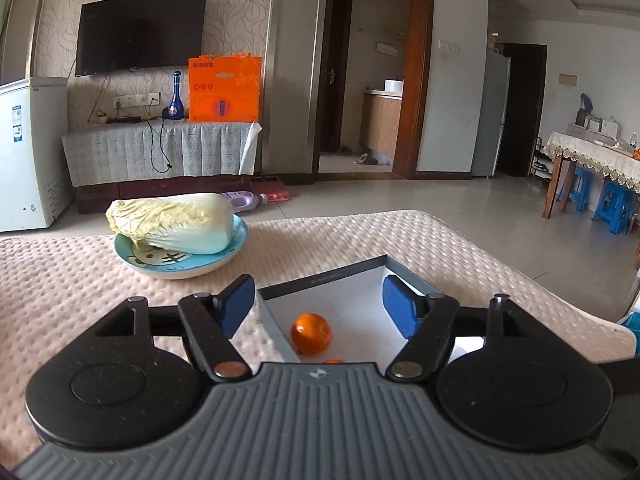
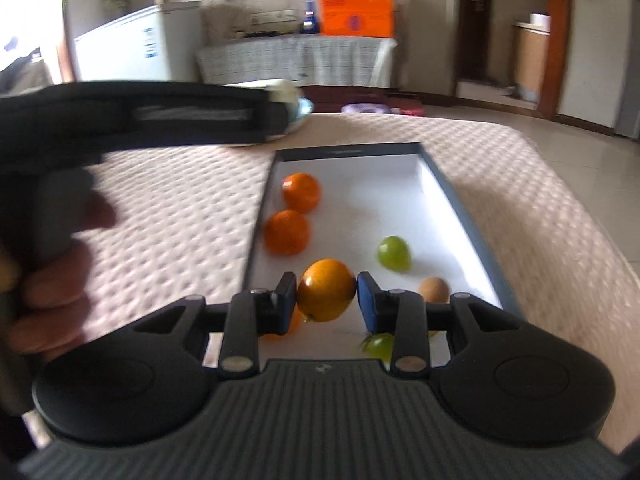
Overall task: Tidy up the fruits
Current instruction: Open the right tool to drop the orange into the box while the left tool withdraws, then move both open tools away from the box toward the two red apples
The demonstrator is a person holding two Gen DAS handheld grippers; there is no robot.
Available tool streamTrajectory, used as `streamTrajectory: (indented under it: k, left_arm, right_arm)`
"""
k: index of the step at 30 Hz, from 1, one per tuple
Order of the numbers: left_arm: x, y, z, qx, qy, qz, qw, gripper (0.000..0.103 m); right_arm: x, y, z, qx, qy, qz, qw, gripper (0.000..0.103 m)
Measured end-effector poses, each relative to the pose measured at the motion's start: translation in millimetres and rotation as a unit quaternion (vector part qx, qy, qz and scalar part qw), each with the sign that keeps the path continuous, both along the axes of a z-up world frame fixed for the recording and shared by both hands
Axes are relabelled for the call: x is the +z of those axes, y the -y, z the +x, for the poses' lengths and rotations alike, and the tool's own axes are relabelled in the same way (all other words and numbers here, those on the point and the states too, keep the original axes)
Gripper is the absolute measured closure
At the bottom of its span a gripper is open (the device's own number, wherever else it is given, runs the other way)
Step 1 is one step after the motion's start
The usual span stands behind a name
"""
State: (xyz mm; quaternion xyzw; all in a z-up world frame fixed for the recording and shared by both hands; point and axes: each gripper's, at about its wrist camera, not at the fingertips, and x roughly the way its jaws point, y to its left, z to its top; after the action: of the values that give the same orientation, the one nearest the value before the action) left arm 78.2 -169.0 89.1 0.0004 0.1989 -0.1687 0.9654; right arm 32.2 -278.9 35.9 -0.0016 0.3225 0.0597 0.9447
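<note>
Two oranges (image 2: 294,214), green fruits (image 2: 394,254) and a brown one (image 2: 434,289) lie in the white-floored tray (image 2: 448,200).

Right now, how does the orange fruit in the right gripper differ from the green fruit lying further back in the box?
The orange fruit is yellow-orange; the green fruit is pale green. The orange fruit looks clearly larger than the green fruit. The orange fruit is clamped between the right gripper jaws, above the box floor; the green fruit lies loose on it. Both are roundish and smooth-skinned.

Tray's (image 2: 452,204) far right half free
</note>
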Motion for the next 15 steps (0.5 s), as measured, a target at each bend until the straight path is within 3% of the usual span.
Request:
streamTrajectory:
  k: [4, 10, 15]
  left_arm:
    - [2, -19, -7, 0.01, 0.003, 0.007, 0.9999, 0.027]
    - [6, -53, -19, 0.04, 0.007, 0.012, 0.9991, 0.027]
    - [9, -83, -32, 0.072, -0.002, 0.009, 0.9974, 0.027]
  right_arm:
    - [0, 0, 5, -0.032, 0.023, -0.017, 0.999, 0.053]
    - [14, -3, 1, -0.065, 0.073, 0.01, 0.995, 0.053]
    - [22, -27, -2, -0.031, 0.101, 0.028, 0.994, 0.053]
